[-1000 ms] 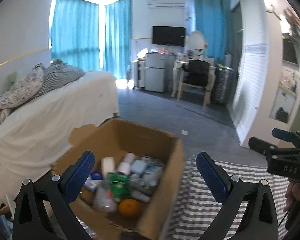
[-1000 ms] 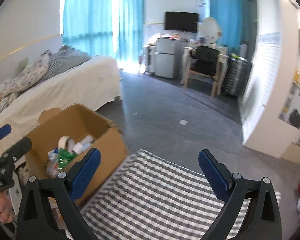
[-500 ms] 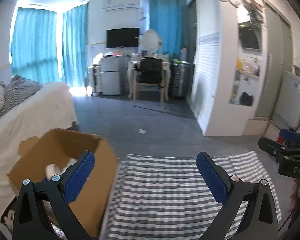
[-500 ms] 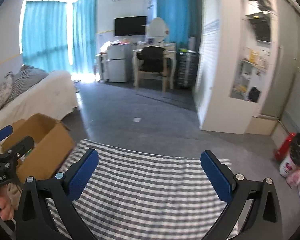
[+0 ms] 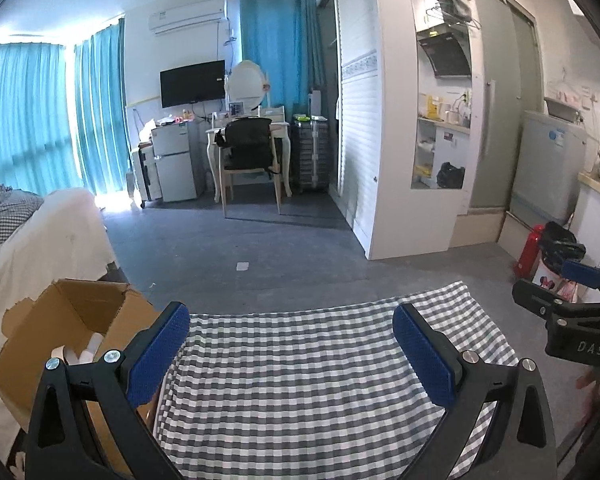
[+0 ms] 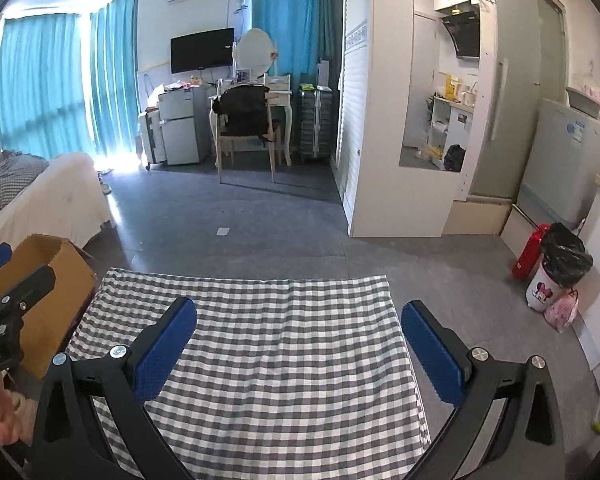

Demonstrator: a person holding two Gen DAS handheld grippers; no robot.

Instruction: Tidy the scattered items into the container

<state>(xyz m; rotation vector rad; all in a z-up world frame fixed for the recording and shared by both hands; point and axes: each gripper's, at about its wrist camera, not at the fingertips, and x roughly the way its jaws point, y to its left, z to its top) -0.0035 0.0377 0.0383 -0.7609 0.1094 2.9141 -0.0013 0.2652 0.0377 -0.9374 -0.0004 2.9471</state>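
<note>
- Two grippers, left gripper (image 5: 291, 354) and right gripper (image 6: 299, 350), hover with fingers spread wide, holding nothing, above the checked cloth (image 6: 268, 360).
- Cardboard box (image 5: 60, 340) sits at 9 o'clock beside the cloth, opening upward, rolls inside.

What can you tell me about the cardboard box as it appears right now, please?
The box is plain brown corrugated cardboard, open at the top, its near flap torn ragged. It stands upright at the left edge of the checked cloth, beside the white-covered bed. Inside, only some white rolls show; the rest is hidden by its walls and the left claw. Both claws are open and apart from it.
</note>
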